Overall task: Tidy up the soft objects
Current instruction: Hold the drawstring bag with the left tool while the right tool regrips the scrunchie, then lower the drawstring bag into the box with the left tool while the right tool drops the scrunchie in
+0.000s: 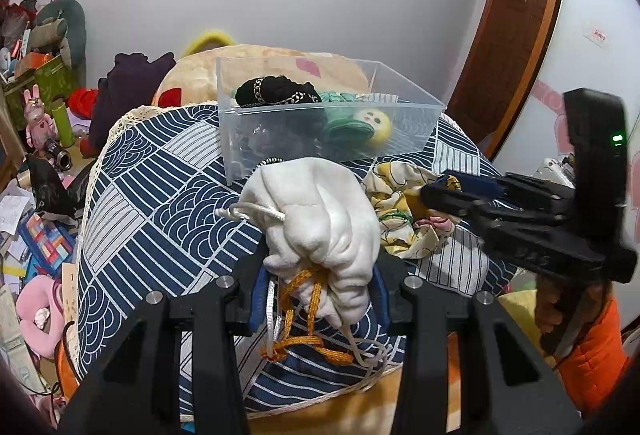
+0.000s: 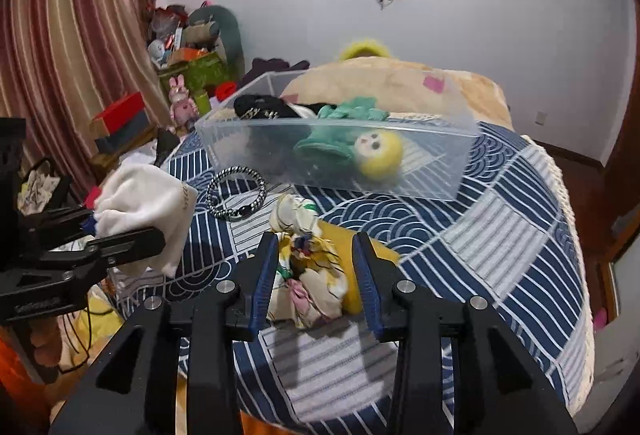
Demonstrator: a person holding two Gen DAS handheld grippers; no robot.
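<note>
On the patterned cloth [image 2: 500, 219] stands one clear box [image 2: 440, 171] near its far edge. In it lie one black item [image 1: 276, 93] and one green doll [image 2: 352, 147] with a yellow head. In front of the box, on the cloth, there are one bracelet [image 2: 236, 193] and one floral pouch [image 2: 308, 267].

The left gripper [image 1: 318, 287] is clamped on one white pouch [image 1: 320, 211], held up above the near part of the cloth; white and orange cords [image 1: 304, 315] hang from it.

The right gripper [image 2: 316, 275] has its jaws parted on both sides of the floral pouch; its pads do not seem to press it.

Only the right view shows the bracelet whole; in the left view the white pouch hides nearly all of it. Only the left view shows the cords.

The black item is hard to identify. The box wall blurs the doll.
</note>
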